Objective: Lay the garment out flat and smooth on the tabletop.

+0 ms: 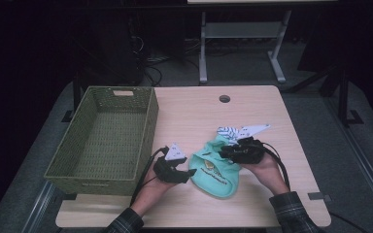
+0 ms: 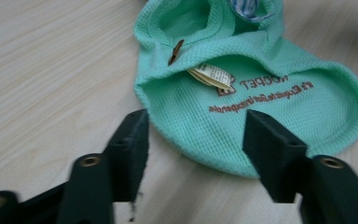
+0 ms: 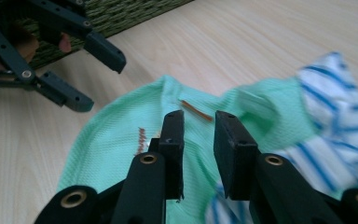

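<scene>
The left tool (image 2: pixel 193 140) stands wide open, its two black jaws spread to either side of the near rounded hem of a mint-green garment (image 2: pixel 256 93) and holding nothing; the cloth lies flat on the desk (image 2: pixel 51 60) just ahead of the jaw tips, and whether the tips touch it I cannot tell. The right tool (image 3: pixel 199 140) has its jaws narrowed to a slim gap above the green fabric, near a fold by the collar; whether any cloth is pinched between them I cannot tell. The left gripper view shows what the others leave small: a paper tag (image 2: pixel 212 76) tucked at the neck opening and brown printed lettering across the mesh. The right gripper view shows a blue-and-white striped cloth (image 3: pixel 340 121) lying to the right of the right tool's jaws, partly under the green garment, and the left tool (image 3: pixel 100 77) farther off with jaws spread. The high view places the garment (image 1: pixel 213 170) between both tools, with a green woven basket (image 1: pixel 102 138) just beyond the left tool (image 1: pixel 187 175).
</scene>
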`<state>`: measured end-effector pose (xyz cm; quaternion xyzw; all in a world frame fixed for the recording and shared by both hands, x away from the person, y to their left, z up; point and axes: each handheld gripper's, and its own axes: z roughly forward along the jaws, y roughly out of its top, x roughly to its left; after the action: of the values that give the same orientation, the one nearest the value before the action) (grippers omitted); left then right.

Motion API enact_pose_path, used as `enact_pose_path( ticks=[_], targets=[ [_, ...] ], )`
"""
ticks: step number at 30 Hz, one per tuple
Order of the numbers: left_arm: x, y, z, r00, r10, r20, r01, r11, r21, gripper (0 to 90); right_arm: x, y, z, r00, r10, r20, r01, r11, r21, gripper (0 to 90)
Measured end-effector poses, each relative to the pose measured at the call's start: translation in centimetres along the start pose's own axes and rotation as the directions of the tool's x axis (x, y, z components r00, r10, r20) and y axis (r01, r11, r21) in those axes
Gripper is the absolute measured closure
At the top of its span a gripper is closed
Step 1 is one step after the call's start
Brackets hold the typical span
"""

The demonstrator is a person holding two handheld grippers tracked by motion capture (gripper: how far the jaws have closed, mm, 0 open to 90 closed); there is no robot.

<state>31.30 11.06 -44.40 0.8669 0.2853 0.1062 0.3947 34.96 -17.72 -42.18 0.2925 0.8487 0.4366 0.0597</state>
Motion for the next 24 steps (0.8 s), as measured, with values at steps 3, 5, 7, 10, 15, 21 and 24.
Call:
enact_pose_path(
  ticks=[3,5,7,10,15,21,24],
  targets=[
    [0.1,0.2,0.3,0.9999,-0.008,0.010,0.008,0.9999,0.010,59.7,-0.9,-0.5,-1.2,0.9988,0.018,0.046,-0.017,1.000,-0.014,74.4],
    [0.1,0.4,0.5,1.0000,0.002,0.001,-0.002,0.9997,0.023,64.5,-1.5,-0.8,-1.7,0.9974,0.038,0.062,-0.037,0.999,-0.021,74.4],
    [0.1,0.5,0.8,1.0000,0.009,-0.004,-0.009,0.9995,0.030,69.6,-2.3,-1.2,-2.3,0.9946,0.051,0.091,-0.049,0.999,-0.023,74.4],
    [0.1,0.5,1.2,0.9999,0.015,0.004,-0.015,0.9982,0.058,76.6,-3.4,-1.8,-2.8,0.9884,0.081,0.129,-0.079,0.997,-0.021,76.4],
    [-0.1,0.3,2.0,0.9995,0.026,0.017,-0.027,0.9954,0.092,82.4,-4.8,-2.8,-2.3,0.9783,0.114,0.172,-0.118,0.993,0.012,82.6],
    [-0.3,0.0,2.8,0.9990,0.029,0.034,-0.033,0.9910,0.129,84.9,-5.9,-3.7,-0.4,0.9707,0.129,0.203,-0.145,0.987,0.068,89.4],
    [-0.2,0.0,2.8,0.9990,0.028,0.036,-0.032,0.9899,0.138,86.8,-6.2,-4.0,0.6,0.9685,0.123,0.216,-0.147,0.984,0.100,89.6]
  ],
)
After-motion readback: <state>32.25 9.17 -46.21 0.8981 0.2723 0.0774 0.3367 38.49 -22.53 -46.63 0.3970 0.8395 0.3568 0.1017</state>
